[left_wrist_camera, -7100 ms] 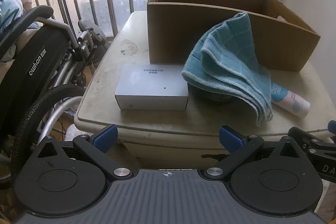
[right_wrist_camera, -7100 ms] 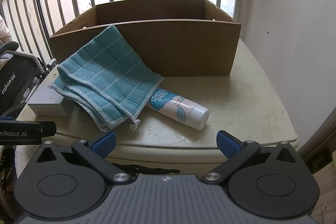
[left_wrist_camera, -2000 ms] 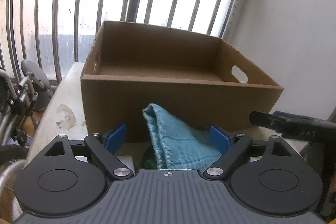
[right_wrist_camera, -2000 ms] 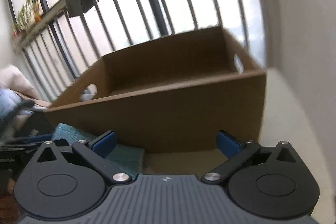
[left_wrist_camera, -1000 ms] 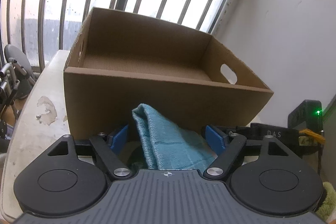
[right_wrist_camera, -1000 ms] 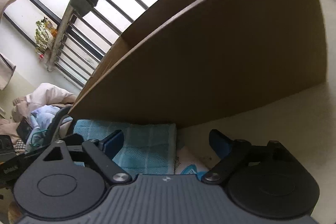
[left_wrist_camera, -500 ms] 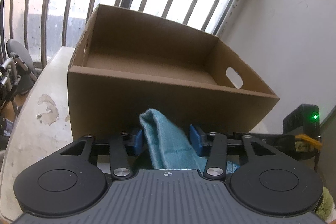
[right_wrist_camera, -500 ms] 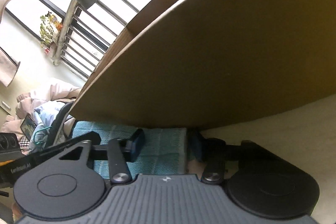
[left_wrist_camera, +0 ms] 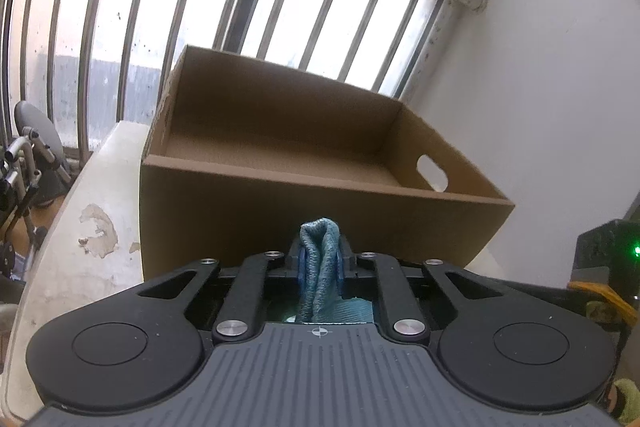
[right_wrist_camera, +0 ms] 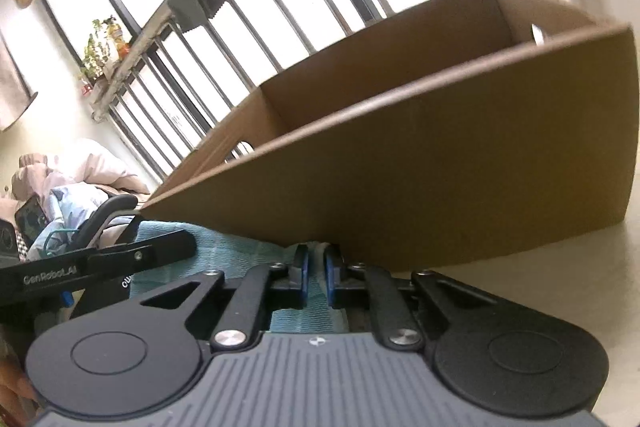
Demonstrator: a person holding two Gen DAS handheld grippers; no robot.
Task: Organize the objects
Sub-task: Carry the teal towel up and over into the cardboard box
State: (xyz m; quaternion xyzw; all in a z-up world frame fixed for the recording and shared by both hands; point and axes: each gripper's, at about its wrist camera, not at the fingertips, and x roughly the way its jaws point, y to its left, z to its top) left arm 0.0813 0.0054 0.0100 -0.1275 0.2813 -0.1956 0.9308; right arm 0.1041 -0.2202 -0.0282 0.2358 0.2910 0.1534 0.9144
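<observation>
Left wrist view: both your hand-held grippers are clenched on the teal cloth in front of the open cardboard box.

You face the cardboard box [left_wrist_camera: 320,211] on the worn cream counter [left_wrist_camera: 92,235]; it is brown, open-topped, with an oval handle hole in its right wall. Just short of its front wall, your left hand-held gripper [left_wrist_camera: 319,259] pinches the teal cloth [left_wrist_camera: 320,267] into an upright fold standing between the blue pads. The cloth is woven, ribbed and blue-green. In the right wrist view your right hand-held gripper [right_wrist_camera: 315,277] is clamped on a flat edge of the same cloth, which spreads leftward beneath the box's lower edge.
</observation>
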